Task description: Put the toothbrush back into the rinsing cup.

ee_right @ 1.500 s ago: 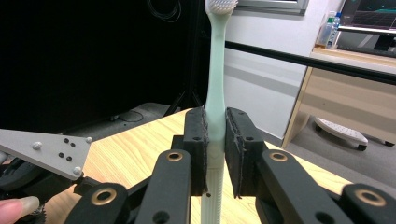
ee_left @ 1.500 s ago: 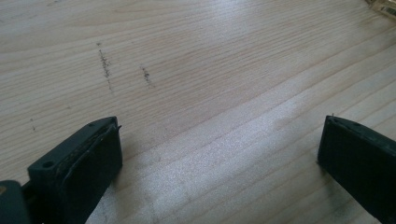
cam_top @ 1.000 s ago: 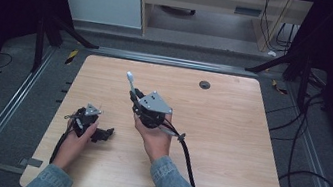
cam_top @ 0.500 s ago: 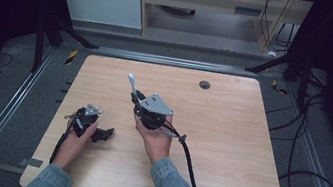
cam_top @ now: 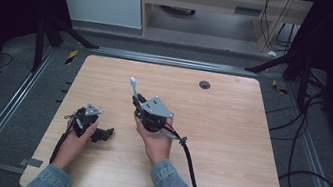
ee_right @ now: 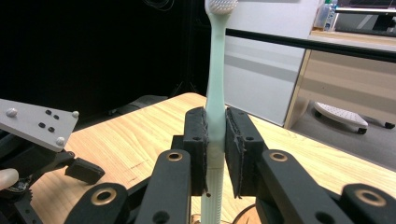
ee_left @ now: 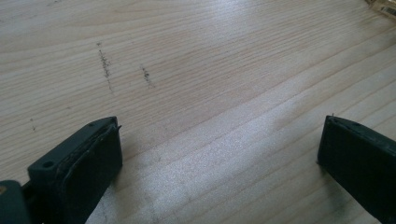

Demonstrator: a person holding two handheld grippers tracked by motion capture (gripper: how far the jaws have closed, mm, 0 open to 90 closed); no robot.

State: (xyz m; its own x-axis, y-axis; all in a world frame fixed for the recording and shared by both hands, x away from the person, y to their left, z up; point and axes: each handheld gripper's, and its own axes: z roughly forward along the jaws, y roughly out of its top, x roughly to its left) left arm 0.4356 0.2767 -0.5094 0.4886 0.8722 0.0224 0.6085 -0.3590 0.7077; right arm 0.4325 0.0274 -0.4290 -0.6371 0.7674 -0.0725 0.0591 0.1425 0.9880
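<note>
Clearly, the scene breaks down as follows.

Right tongs (ee_right: 215, 140): clamped on a pale green toothbrush (ee_right: 215, 88); the two black jaws press its handle from either side, a little above the ribbed lower end.

Toothbrush: held upright in the right gripper view, with the white bristle head at the top edge of that view; in the high view it (cam_top: 133, 87) sticks out from the right tongs (cam_top: 138, 102) toward the far side of the bench, lifted off the wood.

Right hand (cam_top: 156, 140): wrapped around the gripper body near the middle of the bench (cam_top: 229, 134), a denim sleeve behind it and a black cable trailing toward the near edge.

Left tongs (ee_left: 219, 154): apart, the two black jaws wide at either side of the left gripper view with only bare wood grain between them.

Left hand (cam_top: 78, 135): low at the near left part of the bench, its gripper (cam_top: 102, 134) close to the surface and well apart from the toothbrush.

Bench surface: light wood, with a small dark round grommet (cam_top: 204, 84) near the far edge.
</note>
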